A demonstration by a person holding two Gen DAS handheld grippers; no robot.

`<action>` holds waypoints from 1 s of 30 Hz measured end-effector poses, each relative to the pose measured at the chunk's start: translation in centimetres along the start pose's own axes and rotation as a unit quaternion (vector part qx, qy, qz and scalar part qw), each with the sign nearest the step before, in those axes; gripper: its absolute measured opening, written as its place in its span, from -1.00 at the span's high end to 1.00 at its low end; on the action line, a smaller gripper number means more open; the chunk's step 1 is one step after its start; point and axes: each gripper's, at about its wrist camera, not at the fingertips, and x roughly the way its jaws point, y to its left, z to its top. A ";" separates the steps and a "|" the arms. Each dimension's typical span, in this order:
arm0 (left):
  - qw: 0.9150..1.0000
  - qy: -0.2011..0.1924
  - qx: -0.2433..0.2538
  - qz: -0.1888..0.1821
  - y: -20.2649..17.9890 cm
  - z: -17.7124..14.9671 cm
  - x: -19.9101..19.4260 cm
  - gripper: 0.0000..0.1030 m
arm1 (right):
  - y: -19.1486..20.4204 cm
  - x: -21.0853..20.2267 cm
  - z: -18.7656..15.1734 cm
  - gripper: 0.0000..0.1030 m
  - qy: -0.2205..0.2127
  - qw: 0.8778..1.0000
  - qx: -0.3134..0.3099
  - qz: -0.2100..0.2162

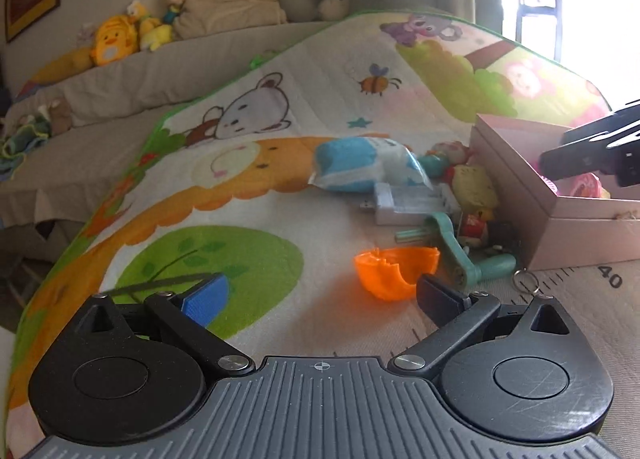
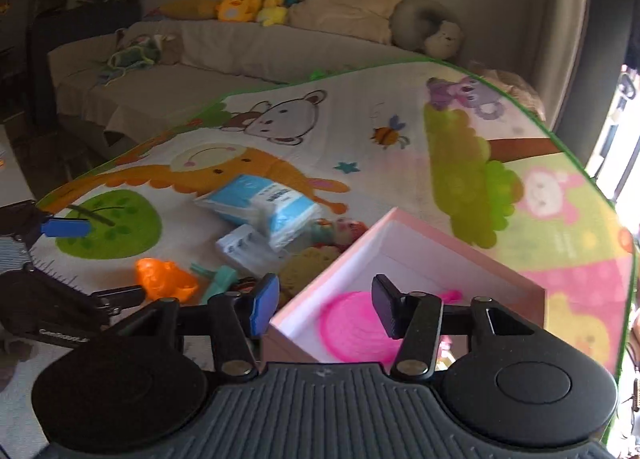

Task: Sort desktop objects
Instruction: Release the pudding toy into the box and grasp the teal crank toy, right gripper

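Observation:
My left gripper (image 1: 320, 295) hangs open and wide just above the cartoon play mat (image 1: 248, 187). An orange half shell (image 1: 394, 271) lies just ahead of its right finger, with nothing between the pads. A blue-and-white tissue pack (image 1: 364, 165), a white plastic case (image 1: 408, 203), a teal crank handle (image 1: 452, 251) and a yellow toy (image 1: 474, 183) are heaped beside the pink box (image 1: 520, 195). My right gripper (image 2: 325, 309) hovers over the near corner of the pink box (image 2: 460, 255), its jaws narrow but apart and empty. A pink disc (image 2: 356, 327) lies in the box below it.
A grey sofa (image 2: 180, 71) with plush toys (image 2: 240, 1) and cushions stands behind the mat. A key ring (image 1: 526, 281) lies by the box's near corner. The mat's left half, with its green tree patch (image 1: 212, 271), holds no loose objects.

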 end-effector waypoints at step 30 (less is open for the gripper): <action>0.997 0.011 0.028 -0.078 -1.2 -3.9 -4.8 -1.00 | 4.9 -3.1 -8.2 -0.30 0.087 0.994 -0.060 0.001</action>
